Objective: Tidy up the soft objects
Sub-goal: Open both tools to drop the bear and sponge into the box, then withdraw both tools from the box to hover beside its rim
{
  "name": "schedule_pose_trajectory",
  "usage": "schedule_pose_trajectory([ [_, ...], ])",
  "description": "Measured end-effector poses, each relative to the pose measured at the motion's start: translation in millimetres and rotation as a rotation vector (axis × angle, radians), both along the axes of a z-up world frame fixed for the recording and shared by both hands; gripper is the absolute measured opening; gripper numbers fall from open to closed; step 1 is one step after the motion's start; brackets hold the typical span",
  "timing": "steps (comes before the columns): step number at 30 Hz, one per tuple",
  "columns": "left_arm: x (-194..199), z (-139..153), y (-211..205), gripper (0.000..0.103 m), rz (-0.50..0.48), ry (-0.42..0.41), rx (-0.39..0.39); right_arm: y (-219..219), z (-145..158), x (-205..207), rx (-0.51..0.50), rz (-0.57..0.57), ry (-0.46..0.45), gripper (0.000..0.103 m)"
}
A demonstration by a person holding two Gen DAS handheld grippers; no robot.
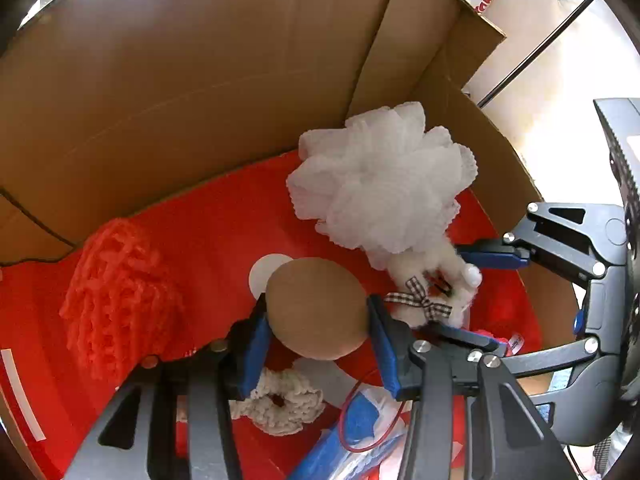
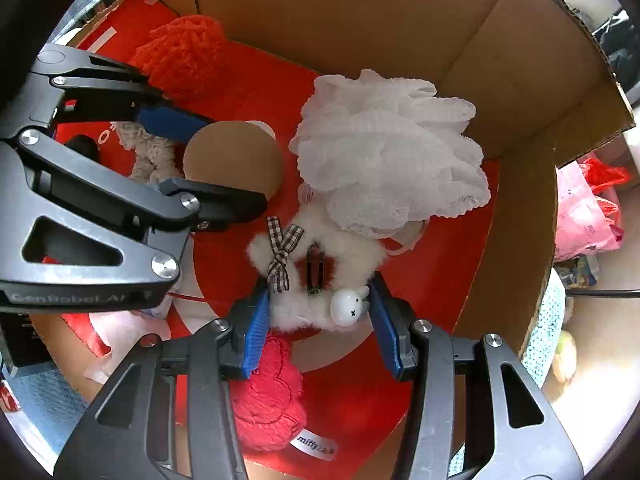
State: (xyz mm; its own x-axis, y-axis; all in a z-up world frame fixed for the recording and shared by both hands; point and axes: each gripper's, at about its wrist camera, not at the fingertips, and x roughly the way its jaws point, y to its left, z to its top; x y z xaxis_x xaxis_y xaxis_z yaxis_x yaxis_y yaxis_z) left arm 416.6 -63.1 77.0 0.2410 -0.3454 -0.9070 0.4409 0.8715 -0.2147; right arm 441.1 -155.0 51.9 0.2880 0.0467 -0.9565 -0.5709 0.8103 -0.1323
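Gripping a tan ball (image 1: pixel 316 308) with the left tool (image 1: pixel 316 344).

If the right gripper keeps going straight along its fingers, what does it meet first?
Probably nothing new: the right gripper is already shut on the fluffy white hair clip; past it lies the box's red floor.
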Motion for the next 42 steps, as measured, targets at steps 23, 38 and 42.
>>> schedule_pose_trajectory([
  [23, -9.1, -3.6, 2.4, 0.064, 0.002, 0.003, 0.004, 11.8, 13.6, -18.8, -0.019, 0.022, -0.043, 0.054],
  [38, -63.3, 43.9, 38.6, 0.089, 0.091, -0.091, -0.063, -6.7, 60.4, -49.1, 0.101, -0.018, -0.12, 0.07],
  [42, -93.1, 64.4, 51.0, 0.093, 0.129, -0.134, -0.069, -12.2, 81.9, -71.3, 0.143, -0.038, -0.151, 0.071],
])
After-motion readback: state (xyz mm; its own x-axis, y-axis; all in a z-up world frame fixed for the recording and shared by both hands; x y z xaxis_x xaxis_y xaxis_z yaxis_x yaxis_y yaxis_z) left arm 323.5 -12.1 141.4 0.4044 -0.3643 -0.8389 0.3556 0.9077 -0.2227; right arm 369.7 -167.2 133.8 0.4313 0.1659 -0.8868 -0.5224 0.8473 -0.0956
